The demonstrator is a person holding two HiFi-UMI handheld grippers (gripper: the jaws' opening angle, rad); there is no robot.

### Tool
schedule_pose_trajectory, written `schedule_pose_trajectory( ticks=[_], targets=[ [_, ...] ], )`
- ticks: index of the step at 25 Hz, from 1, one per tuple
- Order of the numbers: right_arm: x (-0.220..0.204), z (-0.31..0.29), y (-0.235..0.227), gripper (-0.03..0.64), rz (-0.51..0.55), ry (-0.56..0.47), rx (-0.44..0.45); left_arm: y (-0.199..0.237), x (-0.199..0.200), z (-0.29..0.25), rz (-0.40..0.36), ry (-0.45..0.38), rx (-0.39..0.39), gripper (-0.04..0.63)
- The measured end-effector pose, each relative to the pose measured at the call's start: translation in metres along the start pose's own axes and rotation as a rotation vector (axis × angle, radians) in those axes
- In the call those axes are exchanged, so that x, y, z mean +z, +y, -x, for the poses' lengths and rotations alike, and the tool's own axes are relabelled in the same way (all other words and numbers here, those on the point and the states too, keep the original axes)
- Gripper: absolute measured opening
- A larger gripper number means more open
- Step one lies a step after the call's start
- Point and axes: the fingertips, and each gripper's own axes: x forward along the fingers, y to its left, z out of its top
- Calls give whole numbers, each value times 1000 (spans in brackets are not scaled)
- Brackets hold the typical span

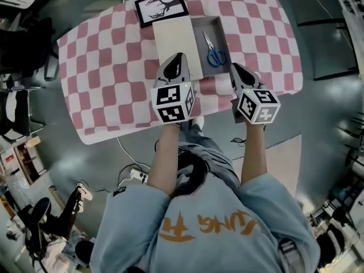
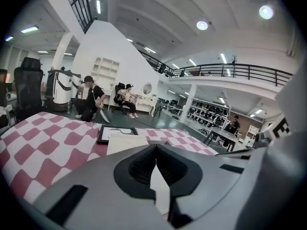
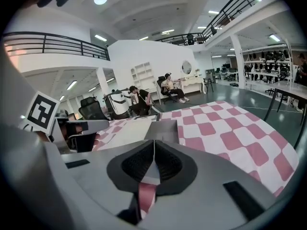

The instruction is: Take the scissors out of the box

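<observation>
Jaws: closed, nothing gripped, on left gripper (image 1: 179,57) and right gripper (image 1: 235,67).
Scissors (image 1: 213,50): blue-handled, laid in grey box (image 1: 220,28).
Shirt print (image 1: 207,225): orange, unreadable.

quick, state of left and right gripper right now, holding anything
Left gripper: closed, holding nothing.
Right gripper: closed, holding nothing.

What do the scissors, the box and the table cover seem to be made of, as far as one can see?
Scissors: bright, shiny blades, likely steel; glossy blue handles, likely plastic.
Box: flat, matte grey walls with sharp corners, probably cardboard, though the look leaves this open.
Table cover: matte pink and white checks, draped over the table's edges, so probably woven fabric.
</observation>
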Motion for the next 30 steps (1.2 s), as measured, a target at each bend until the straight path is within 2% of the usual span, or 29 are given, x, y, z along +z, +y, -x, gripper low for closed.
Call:
schedule_pose_trajectory(
  ticks=[8, 14, 18, 22, 30],
  targets=[
    [-8, -35, 5, 71, 64, 127, -9, -1, 12, -9, -14, -8, -65, 20],
    [-19, -58, 12, 132, 145, 266, 6, 3, 14, -18, 21, -5, -102, 20],
    [-28, -71, 9, 135, 199, 354, -25, 11, 16, -20, 38, -3, -118, 20],
    [-36, -85, 3, 133, 207, 444, -55, 19, 20, -22, 69, -7, -130, 20],
    [-49, -104, -2, 129, 251, 621, -101, 16, 22, -27, 73, 5, -185, 20]
  ],
)
